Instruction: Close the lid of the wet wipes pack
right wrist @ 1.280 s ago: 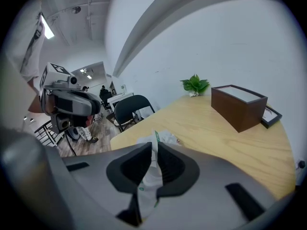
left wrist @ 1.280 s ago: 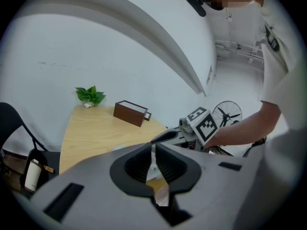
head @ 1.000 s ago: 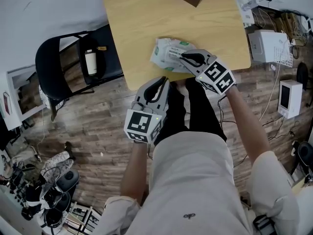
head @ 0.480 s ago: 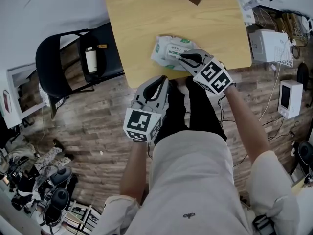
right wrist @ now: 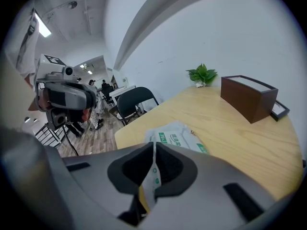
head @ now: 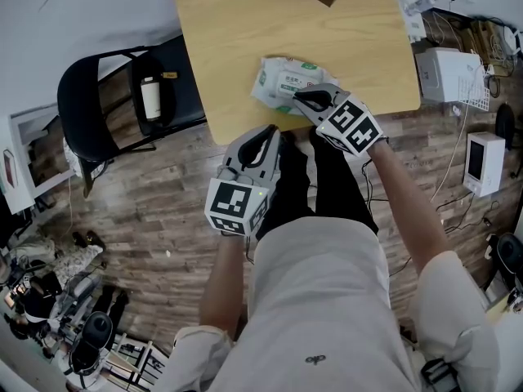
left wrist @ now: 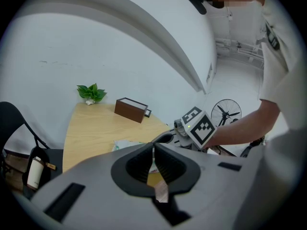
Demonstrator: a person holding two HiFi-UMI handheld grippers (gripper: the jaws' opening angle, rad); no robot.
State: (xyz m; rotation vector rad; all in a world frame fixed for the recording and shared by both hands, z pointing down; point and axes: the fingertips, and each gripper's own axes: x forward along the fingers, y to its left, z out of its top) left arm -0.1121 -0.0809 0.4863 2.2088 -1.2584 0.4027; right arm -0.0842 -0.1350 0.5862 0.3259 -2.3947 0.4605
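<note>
The wet wipes pack [head: 282, 78] lies near the bench's [head: 237, 39] front edge. Right tool's [head: 300, 97] jaws are closing, empty, at its near side; left tool [head: 269, 132], jaws together, hangs off-edge above plank floor [head: 163, 211].

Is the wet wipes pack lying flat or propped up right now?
Flat: the wet wipes pack lies printed side up on the wooden table.

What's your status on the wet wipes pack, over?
Left gripper shut, empty, at the table's near edge. Right gripper jaws closing, nothing seen between them, tips at the wet wipes pack. Nothing in the way, over.
</note>
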